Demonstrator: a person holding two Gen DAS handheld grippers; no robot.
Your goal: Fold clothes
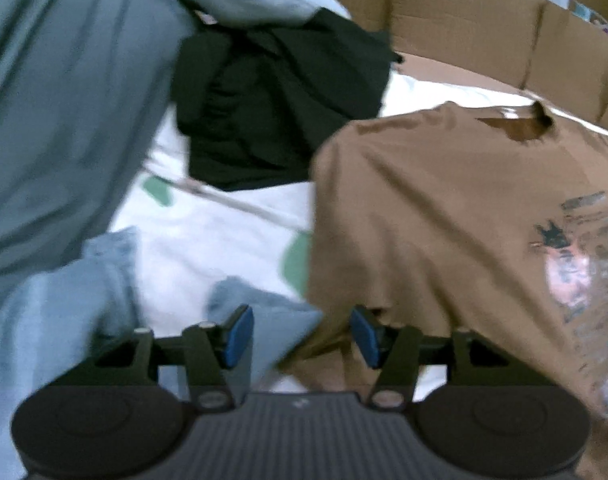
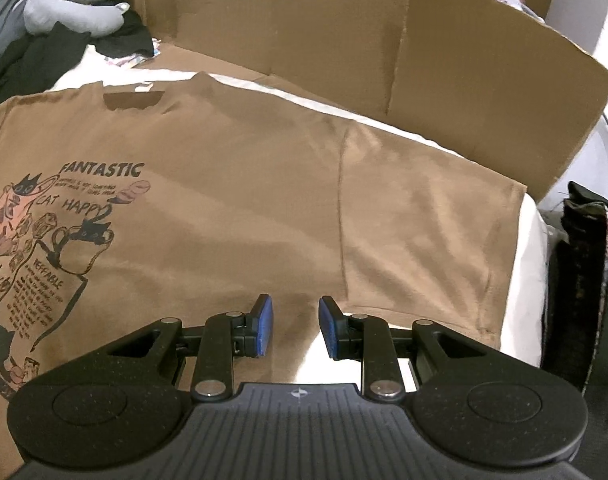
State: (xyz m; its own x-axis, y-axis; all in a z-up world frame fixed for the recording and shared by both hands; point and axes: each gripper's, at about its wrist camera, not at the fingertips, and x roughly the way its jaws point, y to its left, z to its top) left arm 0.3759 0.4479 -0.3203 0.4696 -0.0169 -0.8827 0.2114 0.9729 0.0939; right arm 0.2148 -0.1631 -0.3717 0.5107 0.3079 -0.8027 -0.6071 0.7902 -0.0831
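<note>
You are holding the left gripper (image 1: 301, 334) wide open, gripping nothing, above the brown shirt's (image 2: 239, 184) left edge. The one brown shirt is lying flat, print up, on the white sheet (image 1: 207, 240), beside one black garment (image 1: 271, 96). You are holding the right gripper (image 2: 293, 326) half open at the sleeve seam. Expect light, limp cloth; pinch hems or sleeve edges.

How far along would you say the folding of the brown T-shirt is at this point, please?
Done: the brown T-shirt lies spread flat, print up, on the white bedsheet. In hand: nothing yet; the left gripper and right gripper are at its near edge, jaws open. Left: no fold shows, and the black garment and blue clothes lie crumpled.
</note>
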